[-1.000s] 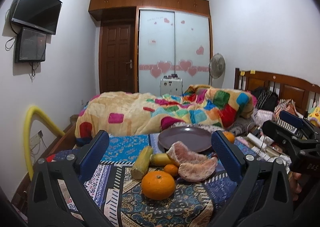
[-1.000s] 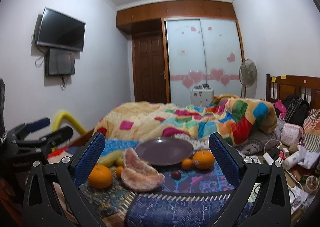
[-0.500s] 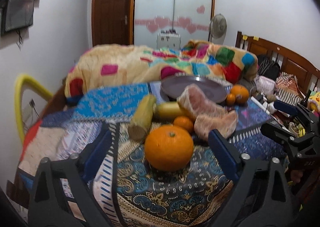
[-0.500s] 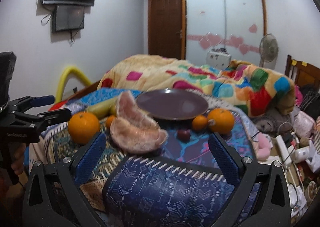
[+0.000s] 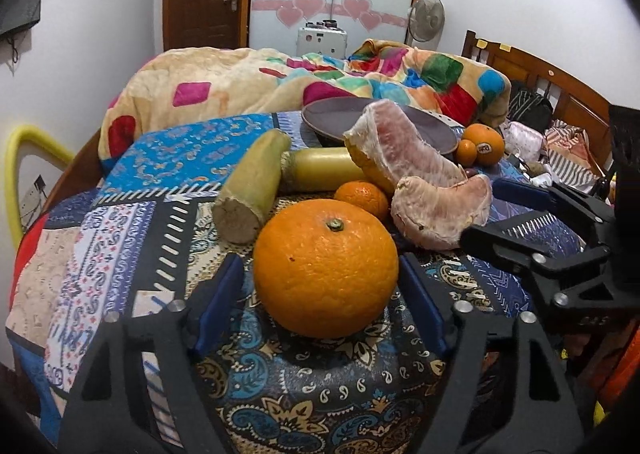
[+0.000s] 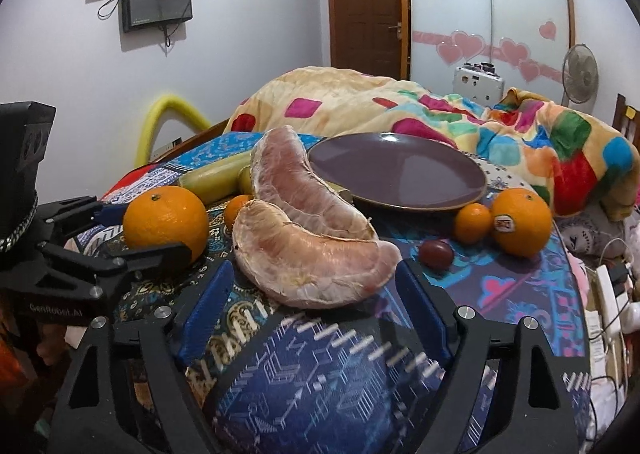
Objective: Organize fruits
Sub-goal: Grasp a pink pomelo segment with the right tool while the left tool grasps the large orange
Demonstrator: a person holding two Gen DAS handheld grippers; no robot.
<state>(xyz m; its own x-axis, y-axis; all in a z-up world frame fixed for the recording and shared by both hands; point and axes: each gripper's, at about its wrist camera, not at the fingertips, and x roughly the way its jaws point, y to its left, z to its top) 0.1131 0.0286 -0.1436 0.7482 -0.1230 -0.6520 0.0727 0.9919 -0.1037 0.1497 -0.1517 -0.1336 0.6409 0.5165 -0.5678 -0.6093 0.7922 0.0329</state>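
A big orange (image 5: 326, 268) sits on the patterned cloth between the open fingers of my left gripper (image 5: 320, 286); the pads are close to its sides. It also shows in the right wrist view (image 6: 166, 220). My right gripper (image 6: 316, 286) is open around the near pomelo segment (image 6: 316, 262), with a second pomelo segment (image 6: 296, 182) leaning behind it. A purple plate (image 6: 400, 178) lies empty beyond. A small tangerine (image 5: 362, 198) and two sugarcane pieces (image 5: 252, 182) lie behind the big orange.
A stickered orange (image 6: 520, 220), a small tangerine (image 6: 472, 222) and a dark red fruit (image 6: 436, 254) lie right of the plate. A colourful quilt (image 6: 440, 114) is heaped behind. Cables and a power strip (image 6: 608, 294) lie at the right edge.
Both grippers have moved forward and down. The left one now straddles the big orange and the right one straddles the near pomelo segment. Both jaw gaps have narrowed.
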